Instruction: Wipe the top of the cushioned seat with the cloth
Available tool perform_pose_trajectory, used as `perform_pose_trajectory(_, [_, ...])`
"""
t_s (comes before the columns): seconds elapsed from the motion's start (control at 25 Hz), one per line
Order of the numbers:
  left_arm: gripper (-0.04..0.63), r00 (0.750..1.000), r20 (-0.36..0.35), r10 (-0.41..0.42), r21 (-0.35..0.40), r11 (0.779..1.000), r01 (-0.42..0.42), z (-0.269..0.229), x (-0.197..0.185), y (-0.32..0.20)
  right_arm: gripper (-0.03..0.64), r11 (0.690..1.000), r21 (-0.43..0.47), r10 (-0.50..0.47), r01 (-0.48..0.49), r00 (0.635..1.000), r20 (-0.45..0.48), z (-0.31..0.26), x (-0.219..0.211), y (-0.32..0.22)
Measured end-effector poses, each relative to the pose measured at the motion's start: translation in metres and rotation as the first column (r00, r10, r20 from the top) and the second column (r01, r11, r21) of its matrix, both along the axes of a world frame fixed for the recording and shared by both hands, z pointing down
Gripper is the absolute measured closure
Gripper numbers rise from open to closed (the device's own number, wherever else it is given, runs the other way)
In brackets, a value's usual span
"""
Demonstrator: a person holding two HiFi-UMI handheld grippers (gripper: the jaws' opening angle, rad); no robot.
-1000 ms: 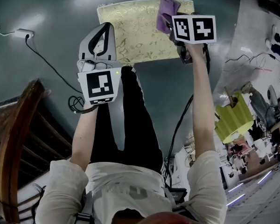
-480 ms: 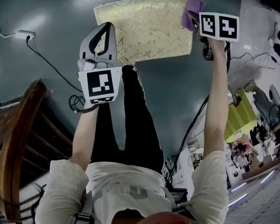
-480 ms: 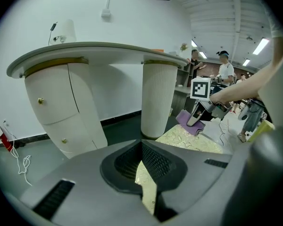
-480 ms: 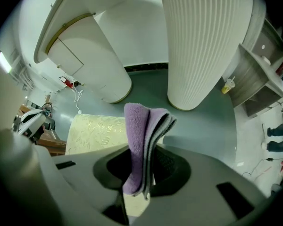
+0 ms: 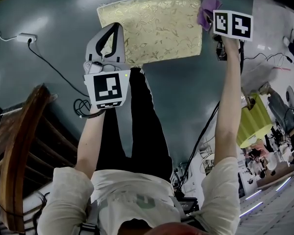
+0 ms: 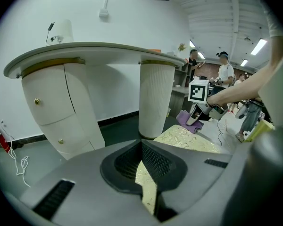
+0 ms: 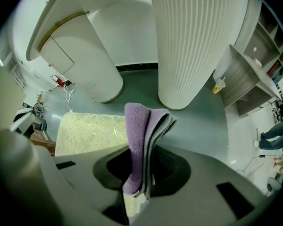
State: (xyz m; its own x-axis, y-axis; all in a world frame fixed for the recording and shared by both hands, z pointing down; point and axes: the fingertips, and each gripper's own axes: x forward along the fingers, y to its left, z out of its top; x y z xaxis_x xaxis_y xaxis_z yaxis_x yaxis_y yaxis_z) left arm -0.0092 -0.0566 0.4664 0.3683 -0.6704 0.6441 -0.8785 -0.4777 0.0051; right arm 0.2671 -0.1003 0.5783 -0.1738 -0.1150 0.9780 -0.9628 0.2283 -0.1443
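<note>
Your right tongs point(image 5: 211, 17) clamped on the folded purple cloth point(image 5: 206, 10), cloth sticking up past the tips at the far right corner of the seat point(image 5: 154, 26), your left tongs point(image 5: 111, 40) together and empty, over the seat's near left edge, well apart from the cloth.

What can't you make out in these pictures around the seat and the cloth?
- Head view: the cube on the right gripper covers most of the cloth, so whether it touches the seat is unclear.
- Left gripper view: seat fabric shows in the slit inside the left gripper; whether it is pinched or merely behind, I cannot tell.
- Head view: the seat's underside is hidden by its own top.
</note>
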Motion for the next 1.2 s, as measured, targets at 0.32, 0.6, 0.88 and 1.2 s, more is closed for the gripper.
perform_pose_trajectory(0.32, [0.591,1.0,-0.012,-0.003,0.014,1.0,0.003,-0.017,-0.002,0.0,0.528,0.999,0.035,-0.042,0.041,0.999,0.016,-0.035,-0.02,0.006])
perform_pose_trajectory(0.6, [0.591,0.999,-0.037,-0.037,0.113,0.993,0.041,-0.062,-0.023,-0.009,0.528,0.969,0.24,-0.101,0.067,0.986,0.133,-0.155,-0.096,0.034])
perform_pose_trajectory(0.88, [0.591,0.999,-0.017,-0.036,0.144,0.989,0.038,-0.088,-0.04,-0.011,0.528,0.944,0.324,-0.13,0.063,0.973,0.19,-0.218,-0.146,0.057])
perform_pose_trajectory(1.2, [0.591,0.999,0.015,-0.042,0.147,0.988,0.04,-0.082,-0.062,-0.004,0.528,0.952,0.276,-0.225,0.129,0.91,0.349,-0.193,-0.236,0.084])
